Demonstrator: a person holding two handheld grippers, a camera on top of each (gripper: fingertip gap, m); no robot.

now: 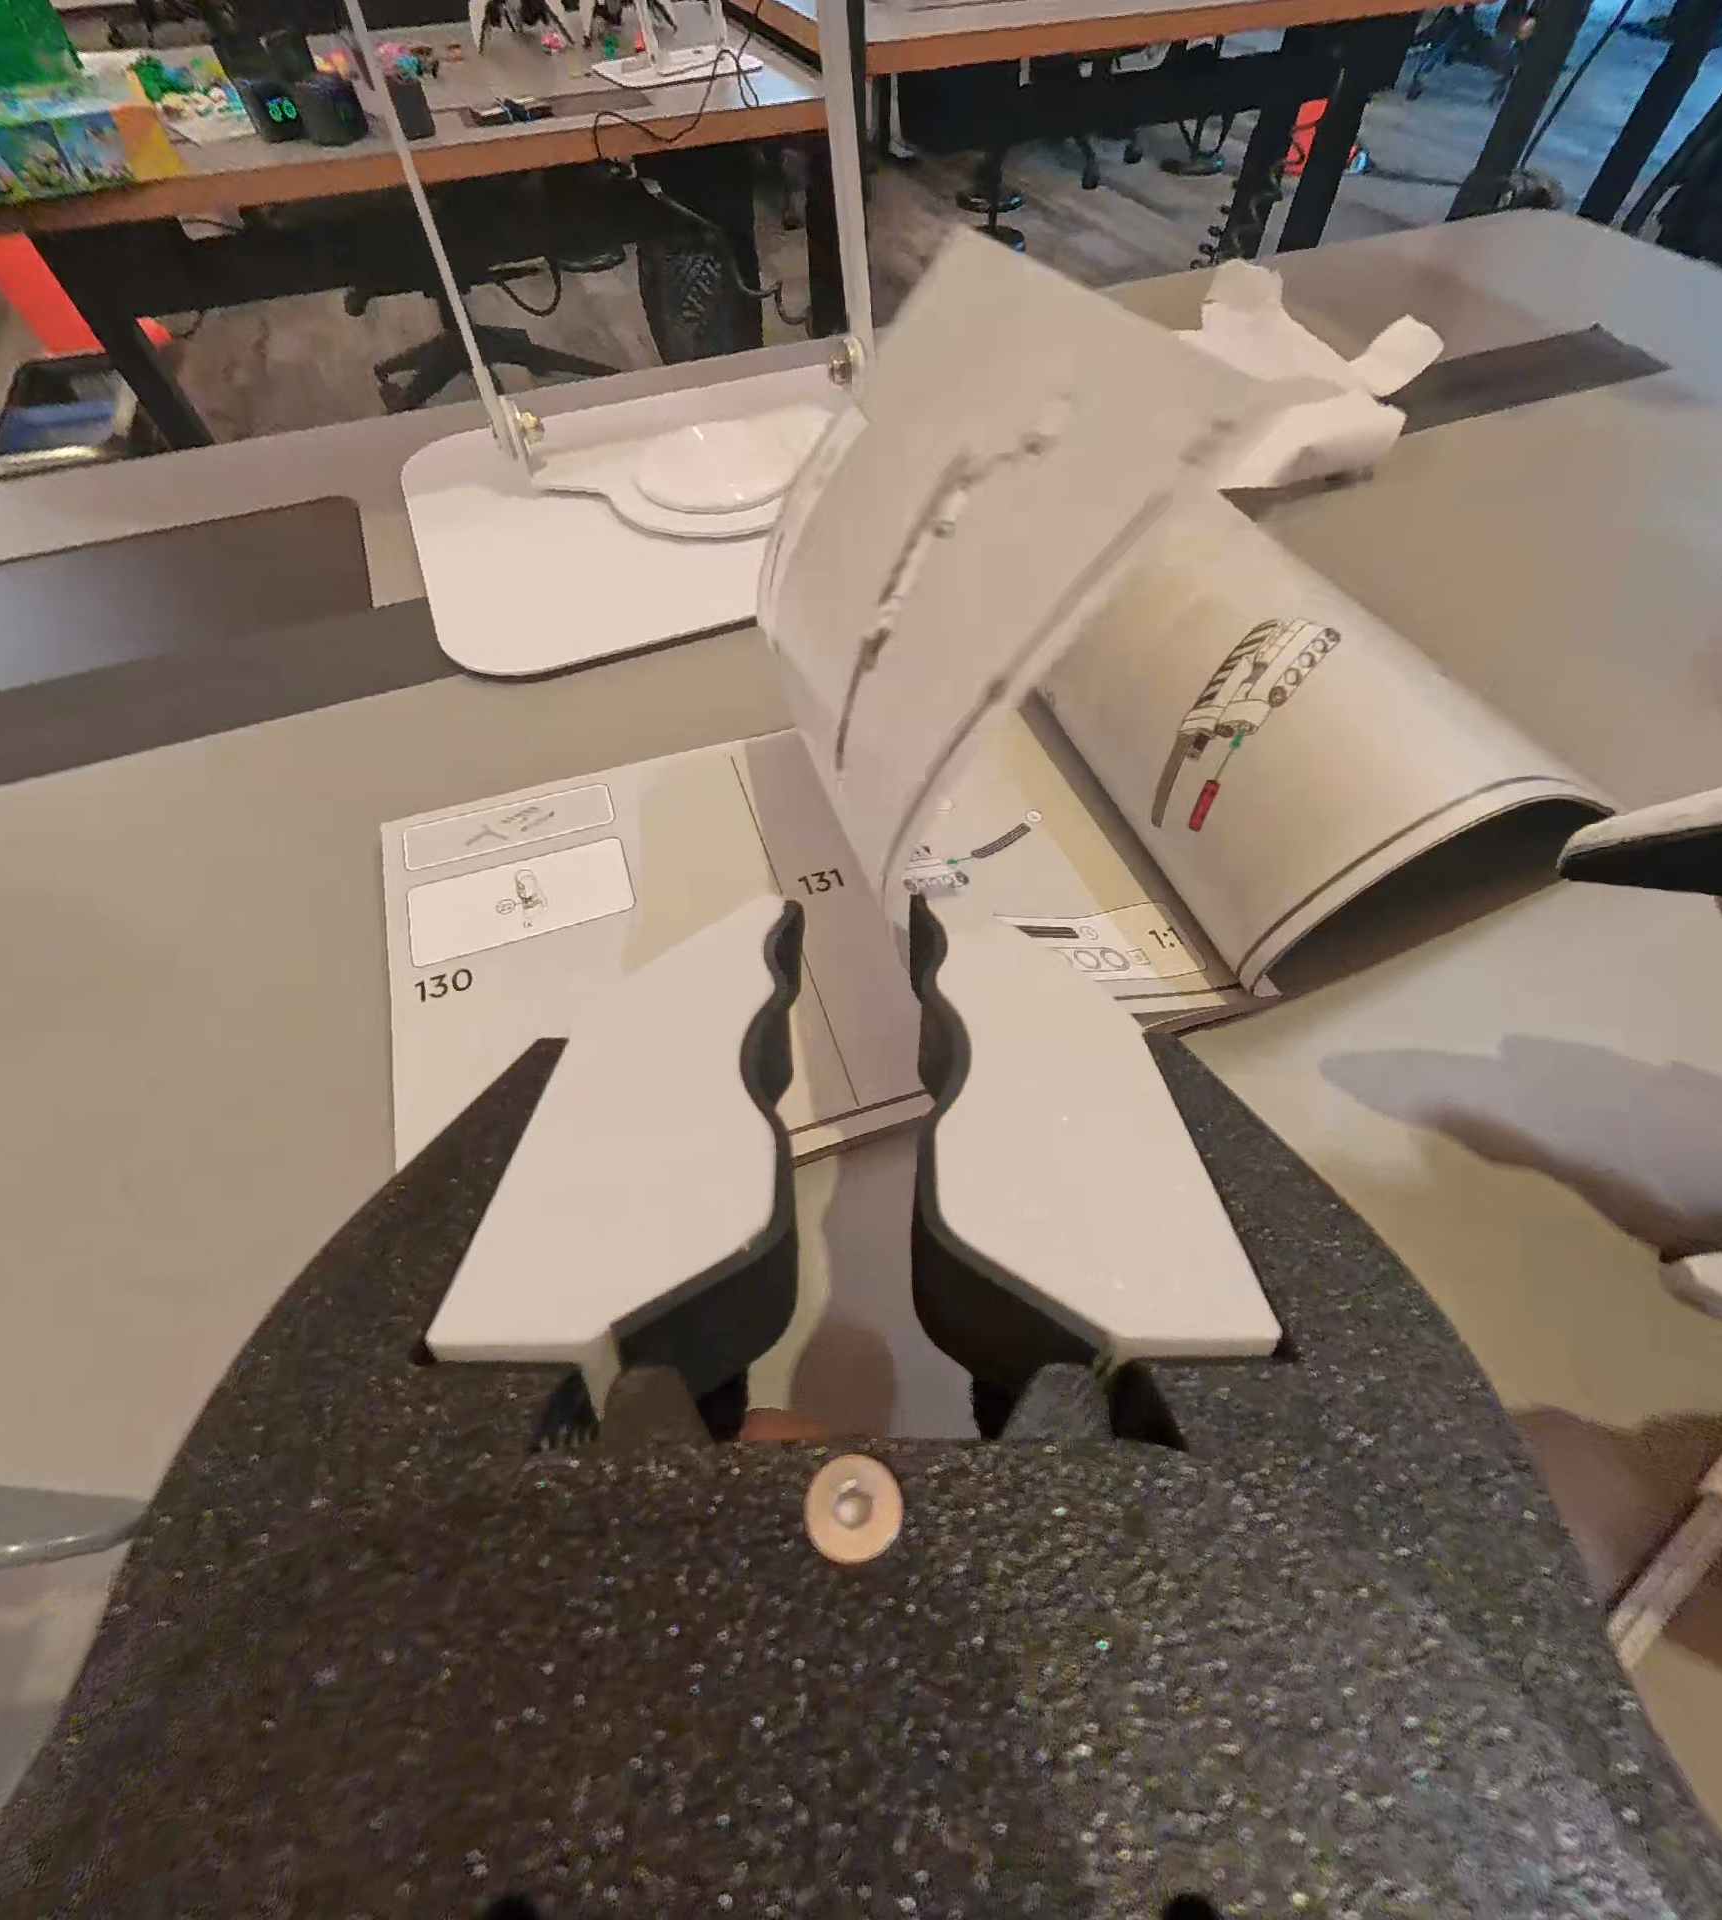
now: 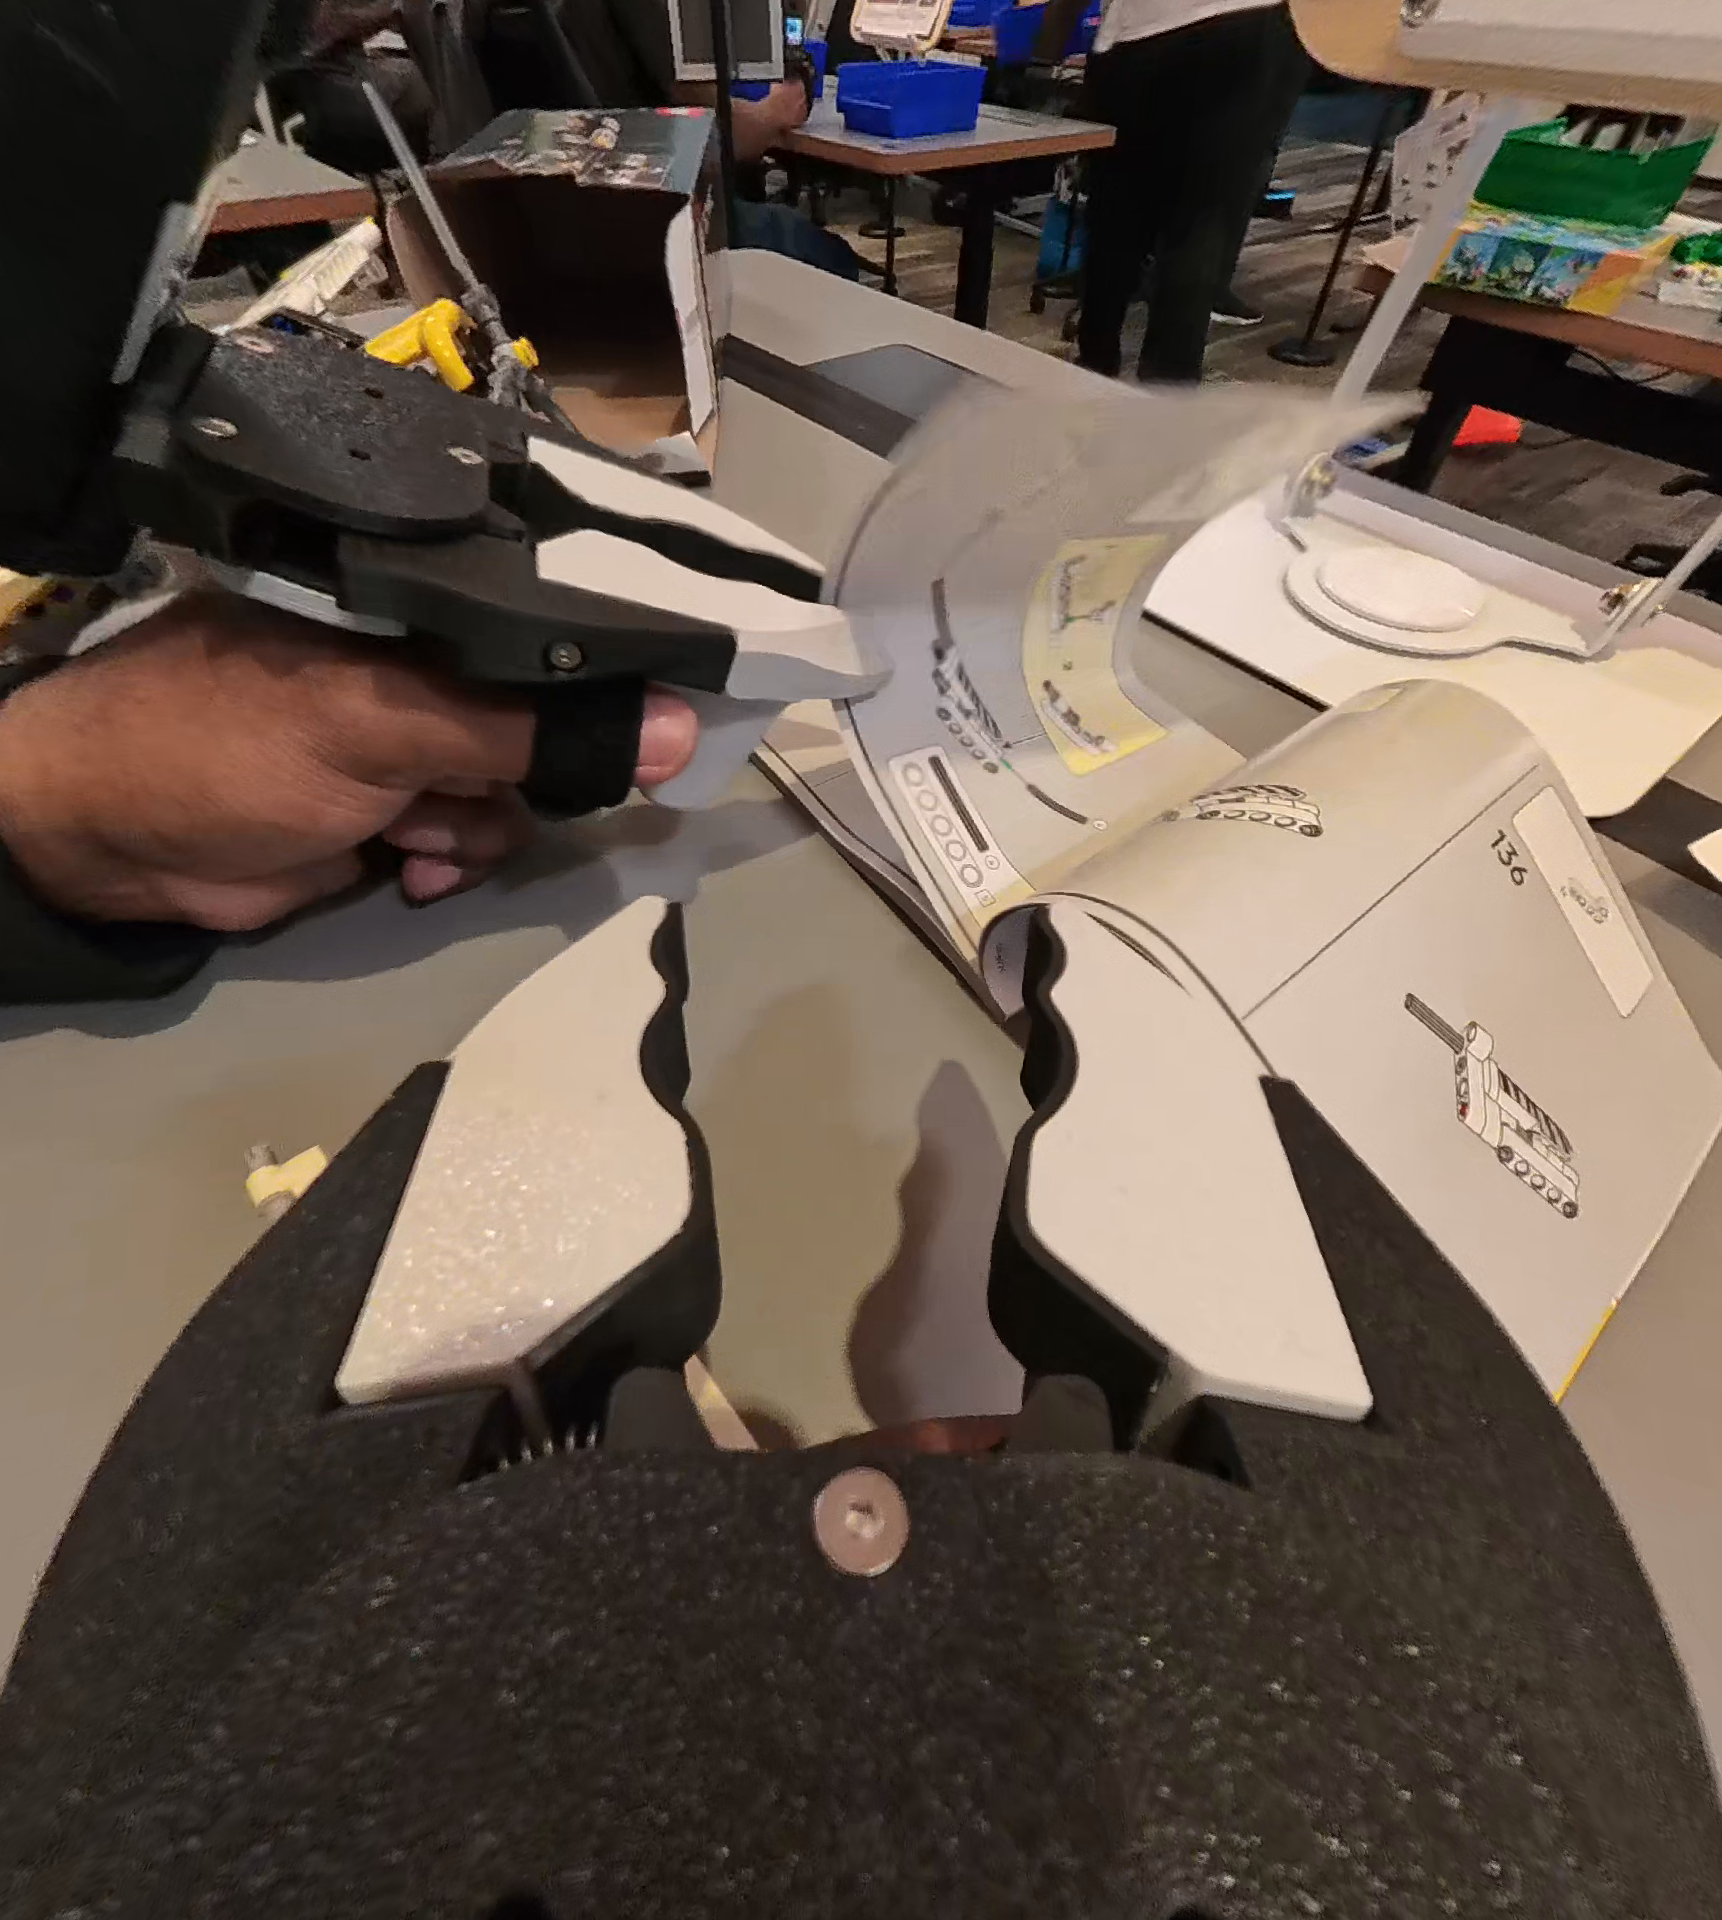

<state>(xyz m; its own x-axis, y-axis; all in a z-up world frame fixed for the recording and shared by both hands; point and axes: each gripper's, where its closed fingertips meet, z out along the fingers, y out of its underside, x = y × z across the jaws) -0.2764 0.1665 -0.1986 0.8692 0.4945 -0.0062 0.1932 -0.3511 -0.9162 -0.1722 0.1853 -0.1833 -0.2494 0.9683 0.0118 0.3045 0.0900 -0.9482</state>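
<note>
A building-steps booklet [image 1: 545, 935] lies open and flat on the grey table [image 1: 109, 1039]. One loose page [image 1: 950, 540] stands up from the middle of the booklet. It curls over and looks blurry. Its bottom edge meets the fold of the booklet, and that fold runs away from the left gripper toward the far side of the table.

The left gripper [image 1: 852, 914] is right over the booklet, and its tips are just in front of the foot of the standing page. Its two fingers are close together with a thin gap between them. Nothing is in that gap; the flat page below shows through it. In the right wrist view the same gripper comes in from the left, held by a hand [image 2: 244, 769], and its tips are just beside the curled page's edge. Whether they touch the page cannot be told.

The right gripper [image 2: 852, 925] is at the near end of the fold. Its fingers are wide apart and hold nothing. Its right finger [image 2: 1127, 1039] is just beside the humped pages [image 2: 1408, 831] on that side.

Behind the booklet stands a white lamp base [image 1: 566, 561]. A crumpled white paper [image 1: 1293, 384] lies farther off.
</note>
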